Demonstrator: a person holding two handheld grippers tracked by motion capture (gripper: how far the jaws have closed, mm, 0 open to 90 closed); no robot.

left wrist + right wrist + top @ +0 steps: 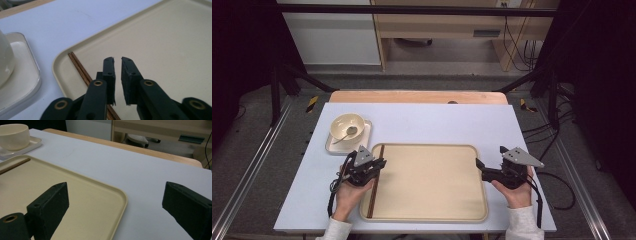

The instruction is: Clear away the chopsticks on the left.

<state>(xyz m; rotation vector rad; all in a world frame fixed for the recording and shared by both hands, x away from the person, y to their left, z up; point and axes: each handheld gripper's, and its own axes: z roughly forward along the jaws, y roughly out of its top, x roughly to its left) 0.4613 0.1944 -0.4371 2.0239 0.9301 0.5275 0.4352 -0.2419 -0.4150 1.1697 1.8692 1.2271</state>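
Now we hold a gripper in each hand at the two sides of the tray point(432, 212), which is our landmark on the table point(422, 120).

Our left hand point(349, 192) comes up from the near edge of the table, forearm slanting slightly inward, wrist level. It carries the left gripper point(379, 163) just above the tray's left rim, pointing across it toward the tray's middle. From the left gripper view its fingers point(109, 72) stand a narrow slit apart, nearly parallel, with nothing between them; the bare tray floor shows through the gap. The chopsticks point(376, 182) lie inside the tray along its left rim, a dark pair side by side, running from the far left corner toward the near edge. They pass under the left gripper, apart from its pads.

Our right hand point(514, 190) rests just outside the tray's right rim, palm around the gripper body, sleeve at the near table edge. The right gripper point(479, 164) points left, its tips at the right rim. In the right gripper view the fingers point(50, 205) are spread wide: one hangs over the tray's far right corner, the other over bare table beyond the rim. They hold nothing.

Beyond the tray's far left corner sits a small plate point(362, 135) with a bowl point(347, 125) on it, a spoon point(348, 133) resting inside.
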